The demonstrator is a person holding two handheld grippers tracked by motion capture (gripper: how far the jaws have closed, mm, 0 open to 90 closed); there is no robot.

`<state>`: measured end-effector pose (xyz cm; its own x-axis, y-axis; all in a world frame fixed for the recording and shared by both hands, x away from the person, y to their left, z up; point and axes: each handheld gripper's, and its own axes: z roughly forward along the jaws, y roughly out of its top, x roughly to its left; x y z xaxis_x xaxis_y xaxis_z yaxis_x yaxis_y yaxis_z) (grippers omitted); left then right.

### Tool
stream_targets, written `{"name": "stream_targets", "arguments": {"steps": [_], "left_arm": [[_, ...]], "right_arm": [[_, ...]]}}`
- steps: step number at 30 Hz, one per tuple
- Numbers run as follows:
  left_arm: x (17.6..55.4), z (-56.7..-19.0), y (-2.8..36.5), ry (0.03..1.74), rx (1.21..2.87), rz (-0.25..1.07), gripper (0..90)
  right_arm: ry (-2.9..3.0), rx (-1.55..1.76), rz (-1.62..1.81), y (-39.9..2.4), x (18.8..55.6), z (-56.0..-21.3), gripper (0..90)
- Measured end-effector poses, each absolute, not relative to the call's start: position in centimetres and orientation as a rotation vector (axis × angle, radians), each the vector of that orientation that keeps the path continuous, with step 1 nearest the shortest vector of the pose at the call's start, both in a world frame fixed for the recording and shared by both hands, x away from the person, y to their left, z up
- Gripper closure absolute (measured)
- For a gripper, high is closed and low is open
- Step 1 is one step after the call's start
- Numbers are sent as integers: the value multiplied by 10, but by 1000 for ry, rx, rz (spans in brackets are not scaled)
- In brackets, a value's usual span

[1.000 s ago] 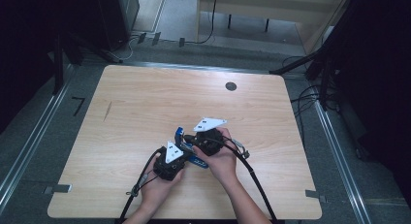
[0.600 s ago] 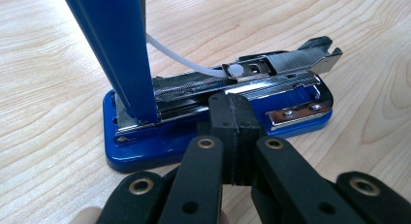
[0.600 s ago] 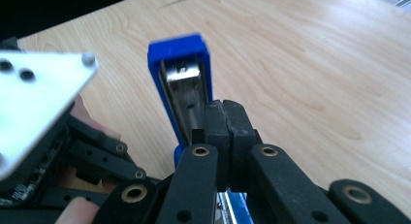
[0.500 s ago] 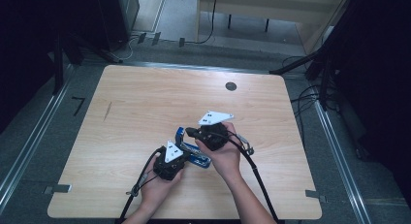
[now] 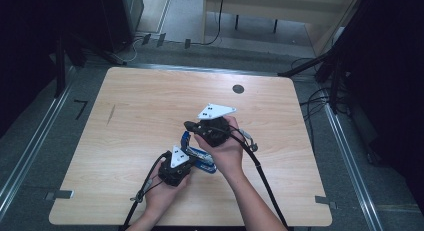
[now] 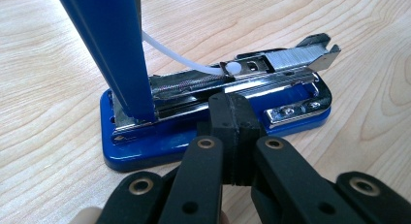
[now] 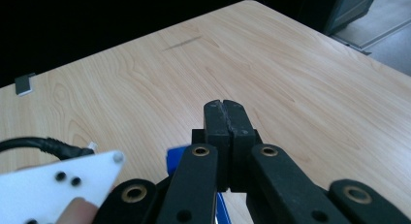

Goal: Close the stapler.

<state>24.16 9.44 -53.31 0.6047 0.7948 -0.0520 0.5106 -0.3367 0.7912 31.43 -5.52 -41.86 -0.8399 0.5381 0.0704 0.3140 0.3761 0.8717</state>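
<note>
Since 1 s ago my right gripper rose, swinging stapler lid open; both grippers' jaws shut empty, left gripper pins base at 6 o'clock—keep pressing.

In the high view the stapler lies half under the two hands, its front end too small to read, and the left gripper covers its near side. In the left gripper view the raised blue lid runs off the top edge, and the shut jaws hide the middle of the base. In the right gripper view a blue corner peeks from behind the jaws; the rest is hidden. The other gripper's white plate is cut by the bottom-left edge.
</note>
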Motion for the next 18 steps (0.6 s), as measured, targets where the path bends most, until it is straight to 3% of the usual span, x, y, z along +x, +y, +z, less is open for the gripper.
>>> {"name": "stream_targets", "arguments": {"steps": [18], "left_arm": [[242, -533, 95, 1032, 2014, 440, 900]], "right_arm": [[2465, 680, 1415, -46, 308, -421, 900]]}}
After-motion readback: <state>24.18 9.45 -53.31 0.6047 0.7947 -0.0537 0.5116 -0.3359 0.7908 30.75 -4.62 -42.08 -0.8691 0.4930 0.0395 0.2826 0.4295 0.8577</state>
